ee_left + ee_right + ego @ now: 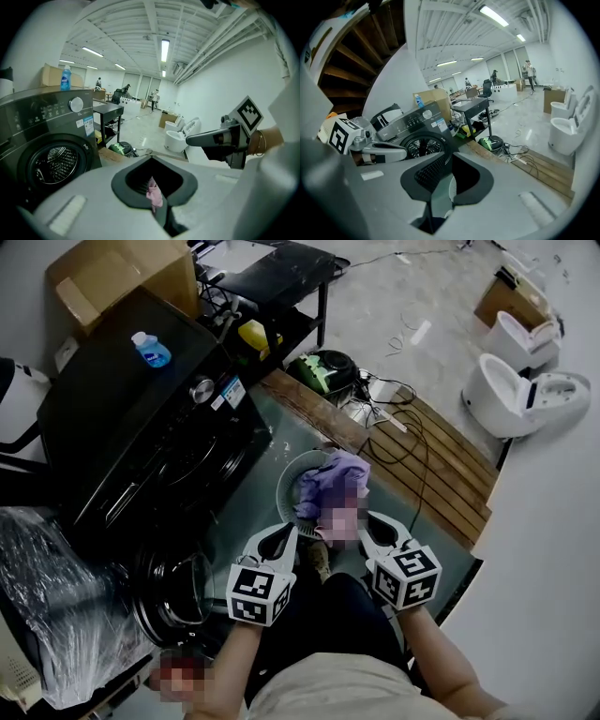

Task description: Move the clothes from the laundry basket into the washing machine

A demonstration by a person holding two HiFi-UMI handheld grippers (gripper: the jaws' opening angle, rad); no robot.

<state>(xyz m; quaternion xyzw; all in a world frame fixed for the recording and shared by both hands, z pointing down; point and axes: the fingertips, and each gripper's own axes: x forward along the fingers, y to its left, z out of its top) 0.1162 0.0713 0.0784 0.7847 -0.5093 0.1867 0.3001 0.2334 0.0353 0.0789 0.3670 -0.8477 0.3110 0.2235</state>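
Note:
A round grey laundry basket stands on the floor in front of me, with purple and pink clothes heaped in it. The black washing machine is to its left, door swung open and drum bare. My left gripper hovers at the basket's near rim. Its jaws look shut, and a sliver of pink cloth shows in the slit. My right gripper hangs level with it on the right. Its jaws stand a narrow crack apart with only floor and basket rim between them.
A blue bottle sits on the washer and a cardboard box lies behind it. A plastic-wrapped bundle fills the lower left. A wooden pallet with cables lies beyond the basket. A black table and white toilets stand further off.

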